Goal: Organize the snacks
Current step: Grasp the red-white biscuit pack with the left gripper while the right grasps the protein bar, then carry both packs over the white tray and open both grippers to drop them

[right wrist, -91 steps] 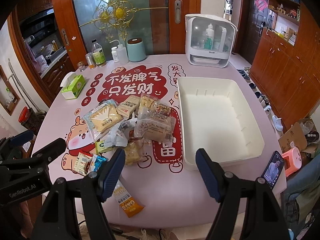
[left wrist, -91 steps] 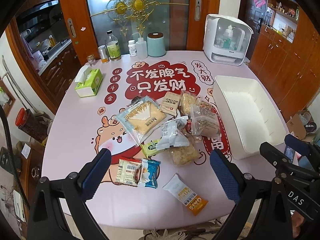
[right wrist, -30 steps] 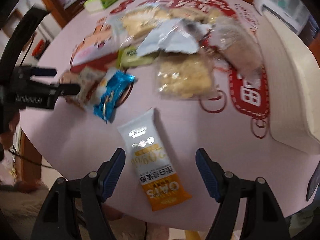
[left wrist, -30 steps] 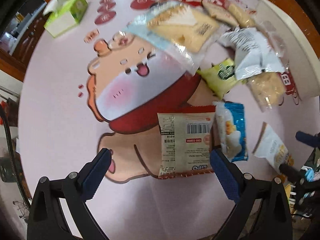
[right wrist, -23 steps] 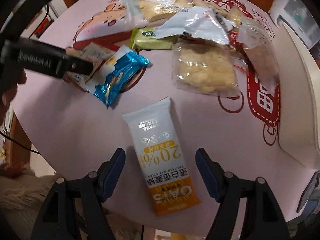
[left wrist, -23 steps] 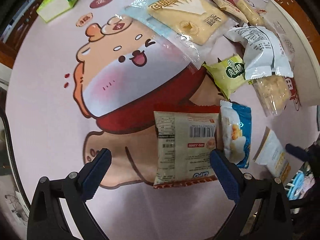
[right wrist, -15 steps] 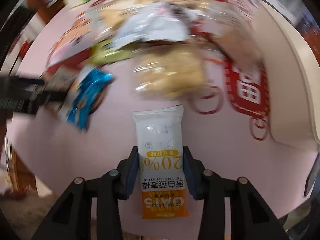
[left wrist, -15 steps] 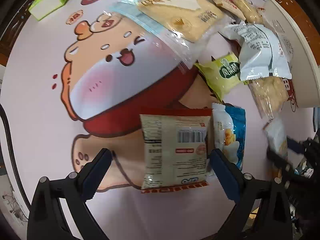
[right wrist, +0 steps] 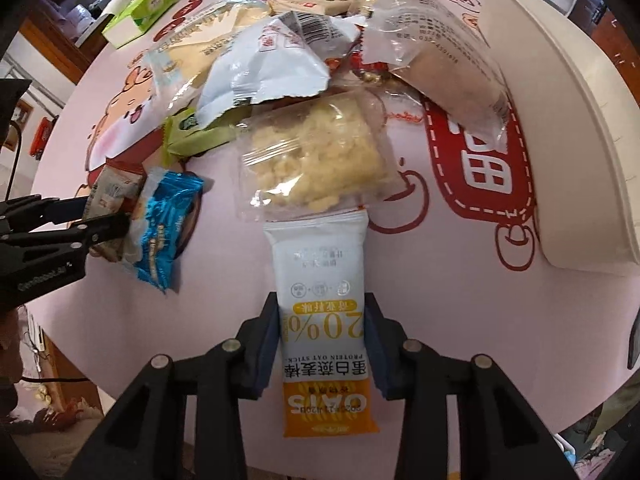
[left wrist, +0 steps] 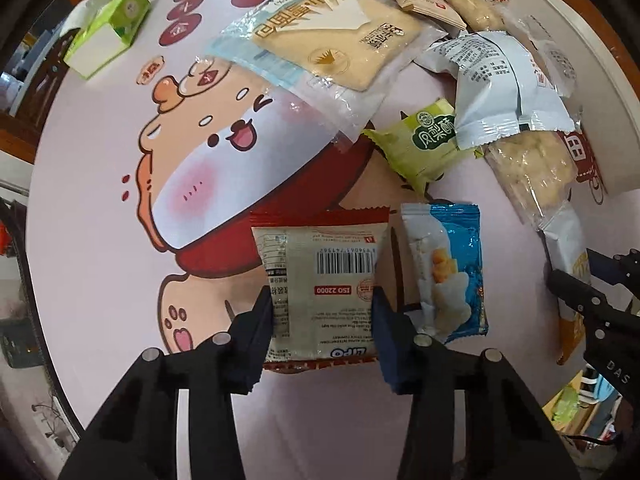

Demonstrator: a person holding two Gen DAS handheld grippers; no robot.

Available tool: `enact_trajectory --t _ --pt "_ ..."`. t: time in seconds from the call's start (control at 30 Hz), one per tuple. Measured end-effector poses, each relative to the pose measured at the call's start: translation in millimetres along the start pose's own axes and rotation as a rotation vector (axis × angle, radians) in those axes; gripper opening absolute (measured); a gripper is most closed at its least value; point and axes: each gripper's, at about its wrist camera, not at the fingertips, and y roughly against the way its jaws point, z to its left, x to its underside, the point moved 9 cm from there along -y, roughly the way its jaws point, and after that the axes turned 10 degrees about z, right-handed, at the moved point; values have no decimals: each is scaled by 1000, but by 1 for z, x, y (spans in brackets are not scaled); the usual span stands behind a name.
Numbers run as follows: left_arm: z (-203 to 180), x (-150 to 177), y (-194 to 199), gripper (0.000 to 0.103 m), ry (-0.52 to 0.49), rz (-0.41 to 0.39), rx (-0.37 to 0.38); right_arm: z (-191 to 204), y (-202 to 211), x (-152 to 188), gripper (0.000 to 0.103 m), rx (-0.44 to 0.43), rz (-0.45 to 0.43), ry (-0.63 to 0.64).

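Note:
My left gripper is shut on a beige and red biscuit packet that lies on the pink table. A blue snack packet lies just right of it. My right gripper is shut on a white and orange oat bar at the table's near edge. The left gripper also shows at the left of the right wrist view. A pile of other snack packets lies beyond, with a clear bag of puffed snack touching the bar's far end. The white bin stands at the right.
A green tissue box sits at the far left of the table. A large flat cracker pack, a green packet and a silver-white pouch lie in the pile. Bottles stand at the table's far edge.
Both grippers came down low over the table. The left jaws closed on the biscuit packet. The right jaws closed on the oat bar half a second ago and still hold it.

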Motion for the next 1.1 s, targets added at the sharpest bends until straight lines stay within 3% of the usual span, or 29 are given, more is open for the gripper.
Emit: enact_trajectory --t 0.17,0.27,0.5,0.67,0.87,0.97,1.1 --pt "-6 6 43 44 5 -87 -58 3 19 -8 39 -14 -41 29" --pt "-20 2 87 44 -19 -179 -79 0 38 -15 39 -27 -86 45" --pt "-67 -19 197 45 -104 -397 -32 -29 108 -26 39 -77 -273 18" --pt "-121 -49 255 45 -195 -521 16 -79 171 -42 39 -52 -425 -72" --pt "-199 -94 295 45 -267 -607 46 -162 239 -58 40 56 -587 -259" --pt "-233 -119 300 45 -286 -627 49 -204 250 -68 41 103 -617 -330" --pt "-277 -153 291 45 -296 -597 68 -249 249 -80 44 126 -606 -402"
